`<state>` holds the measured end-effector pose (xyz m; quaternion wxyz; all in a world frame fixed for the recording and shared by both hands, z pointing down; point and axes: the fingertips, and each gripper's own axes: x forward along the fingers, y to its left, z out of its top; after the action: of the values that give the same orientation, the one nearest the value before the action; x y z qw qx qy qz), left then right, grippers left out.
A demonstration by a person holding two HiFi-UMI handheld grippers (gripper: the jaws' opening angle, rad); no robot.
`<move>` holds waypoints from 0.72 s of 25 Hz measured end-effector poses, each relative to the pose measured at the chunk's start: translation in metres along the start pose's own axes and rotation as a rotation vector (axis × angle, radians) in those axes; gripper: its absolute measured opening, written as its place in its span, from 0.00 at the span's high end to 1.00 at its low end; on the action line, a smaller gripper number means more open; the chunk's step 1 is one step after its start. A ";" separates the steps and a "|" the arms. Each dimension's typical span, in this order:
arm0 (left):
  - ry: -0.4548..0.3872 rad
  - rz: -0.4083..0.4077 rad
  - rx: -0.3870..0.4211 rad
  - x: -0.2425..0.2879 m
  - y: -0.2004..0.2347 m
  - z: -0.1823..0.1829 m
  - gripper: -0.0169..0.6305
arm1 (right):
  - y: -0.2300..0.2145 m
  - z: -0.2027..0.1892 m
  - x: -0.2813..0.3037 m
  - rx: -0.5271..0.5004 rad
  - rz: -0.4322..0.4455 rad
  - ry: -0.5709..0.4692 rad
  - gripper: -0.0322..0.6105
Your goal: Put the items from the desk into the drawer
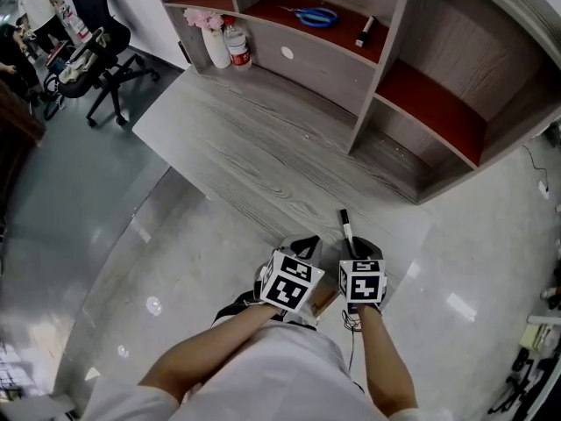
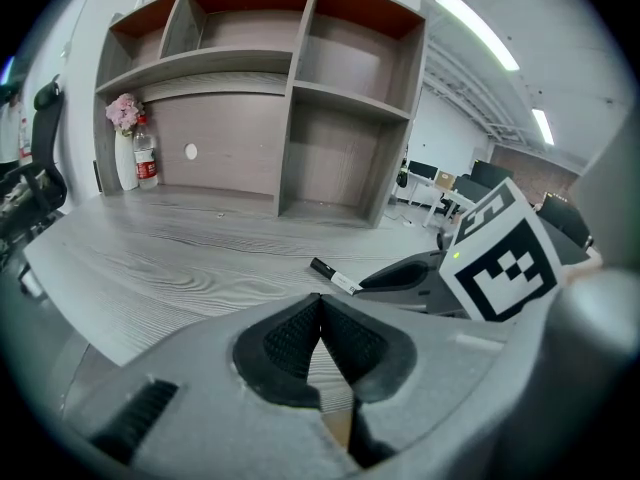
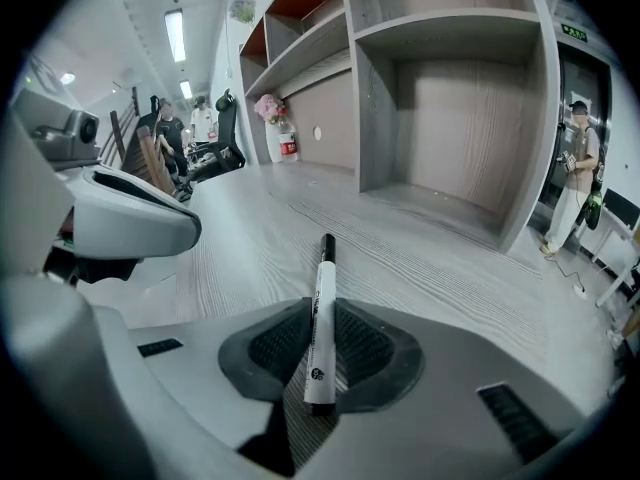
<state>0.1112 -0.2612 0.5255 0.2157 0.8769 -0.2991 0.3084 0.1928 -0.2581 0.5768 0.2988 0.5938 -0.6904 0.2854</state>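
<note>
Right gripper (image 3: pixel 319 336) clamps a white marker (image 3: pixel 325 268) — its print unreadable

Both forearms reach forward, close together. The left gripper (image 2: pixel 320 308) has its jaws pressed together with nothing between them. Just beside it, the right gripper (image 3: pixel 320 318) has its jaws clamped on a marker (image 3: pixel 324 266) that points forward.

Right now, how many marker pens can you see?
2. The held marker is clamped in the right gripper at the near edge of the desk. The shelf marker lies on the red shelf, right of the scissors. Others may be hidden in the compartments.
</note>
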 end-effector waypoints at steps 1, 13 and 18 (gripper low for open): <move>-0.001 0.003 -0.002 -0.001 0.000 0.000 0.97 | 0.000 0.000 0.000 0.006 0.003 0.000 0.86; -0.033 0.057 -0.024 -0.014 -0.019 -0.006 0.97 | 0.009 -0.004 -0.029 0.015 0.067 -0.050 0.87; -0.051 0.093 -0.067 -0.022 -0.033 -0.015 0.97 | 0.019 -0.011 -0.046 0.019 0.105 -0.072 0.87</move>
<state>0.1122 -0.2200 0.5153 0.2225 0.8620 -0.3550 0.2853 0.1805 -0.2180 0.5486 0.2525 0.5697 -0.7280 0.2857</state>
